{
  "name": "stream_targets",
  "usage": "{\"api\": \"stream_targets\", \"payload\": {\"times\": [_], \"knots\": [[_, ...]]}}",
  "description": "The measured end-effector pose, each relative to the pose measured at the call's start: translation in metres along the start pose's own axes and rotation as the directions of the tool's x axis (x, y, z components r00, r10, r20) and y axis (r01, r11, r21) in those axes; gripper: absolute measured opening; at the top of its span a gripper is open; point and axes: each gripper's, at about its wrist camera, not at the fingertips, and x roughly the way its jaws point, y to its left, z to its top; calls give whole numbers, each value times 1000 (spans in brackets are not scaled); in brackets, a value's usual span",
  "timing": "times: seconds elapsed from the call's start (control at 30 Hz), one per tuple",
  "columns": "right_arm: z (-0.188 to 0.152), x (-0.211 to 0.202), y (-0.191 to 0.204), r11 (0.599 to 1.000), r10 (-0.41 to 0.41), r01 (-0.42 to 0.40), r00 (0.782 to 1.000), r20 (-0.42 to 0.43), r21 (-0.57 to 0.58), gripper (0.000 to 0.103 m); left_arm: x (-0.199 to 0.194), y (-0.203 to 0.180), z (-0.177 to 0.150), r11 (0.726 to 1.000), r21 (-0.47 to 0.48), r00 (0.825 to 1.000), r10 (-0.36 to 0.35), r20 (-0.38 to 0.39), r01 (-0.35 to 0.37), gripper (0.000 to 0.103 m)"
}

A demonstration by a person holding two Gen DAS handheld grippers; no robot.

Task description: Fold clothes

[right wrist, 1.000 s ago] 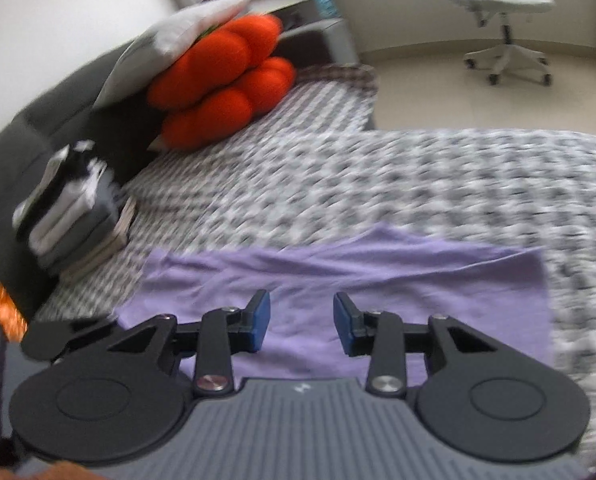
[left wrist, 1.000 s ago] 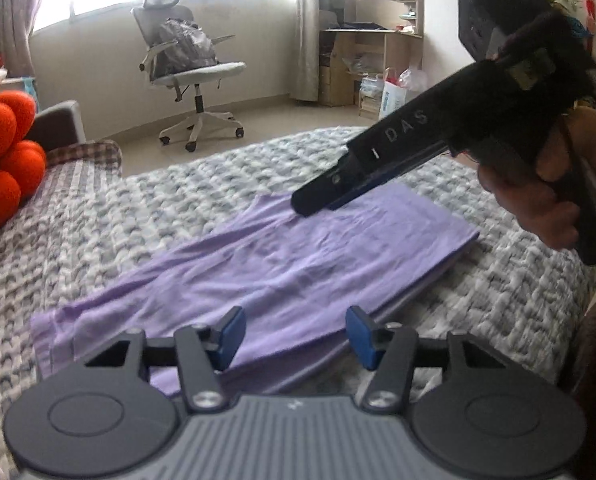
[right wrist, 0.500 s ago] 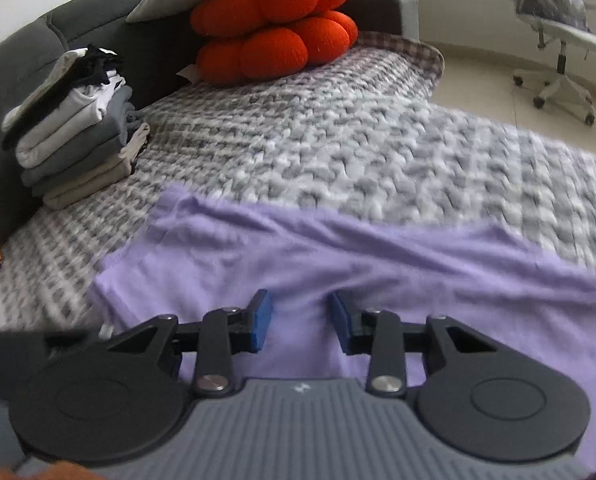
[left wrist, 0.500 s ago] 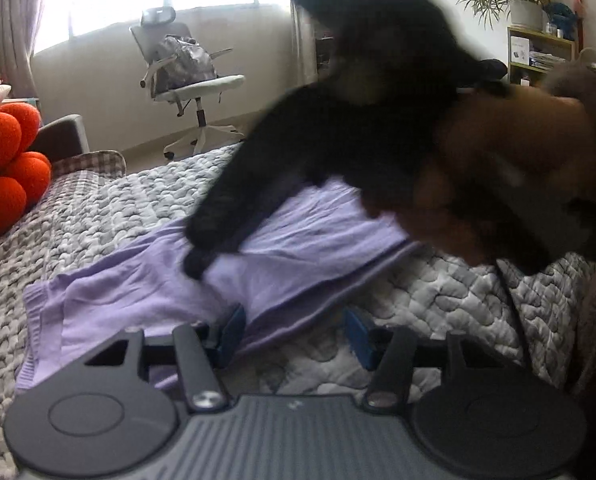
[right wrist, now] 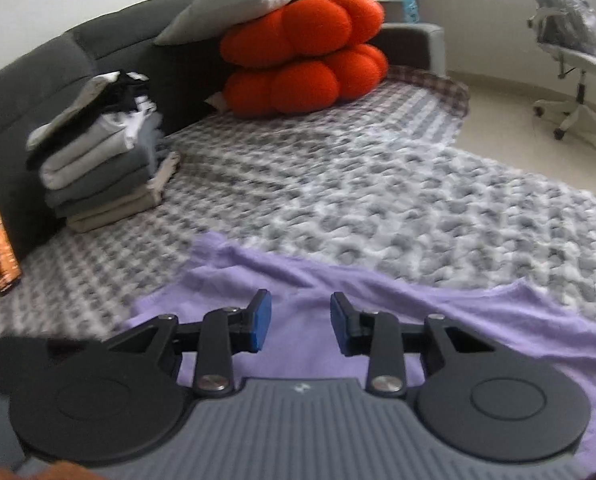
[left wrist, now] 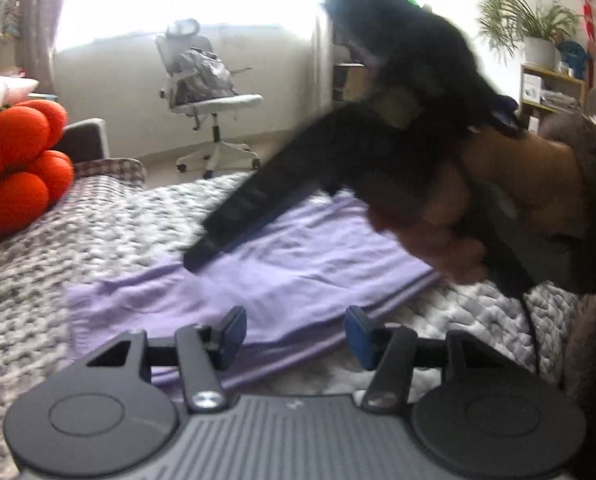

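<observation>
While both tongs stand spread and empty, we count one purple garment (right wrist: 338,336) lying under the right gripper (right wrist: 300,327) and just ahead of the left gripper (left wrist: 291,334), one folded stack (right wrist: 97,160) far left, two orange cushions (right wrist: 306,52) beyond.

We see our right gripper (right wrist: 300,326), jaws apart, over the purple garment (right wrist: 438,320) on the knitted blanket (right wrist: 378,200); folded clothes (right wrist: 101,160) stacked far left.
</observation>
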Motion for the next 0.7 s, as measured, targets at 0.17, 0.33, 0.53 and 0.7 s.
{"api": "stream_targets", "payload": {"times": [0.17, 0.33, 0.53, 0.7], "knots": [[2, 7, 21, 998, 46, -47, 998, -46, -29, 27, -2, 21, -10, 1000, -19, 999, 20, -35, -21, 56], [-2, 31, 35, 995, 25, -36, 993, -118, -88, 24, -1, 29, -25, 999, -31, 998, 13, -60, -15, 56], [4, 52, 48, 986, -29, 10, 993, -111, -166, 19, -3, 33, -33, 998, -65, 999, 0, -32, -3, 56], [9, 64, 54, 978, -54, 37, 995, -82, -204, 17, -4, 31, -35, 997, -78, 1000, 2, -21, -3, 56]]}}
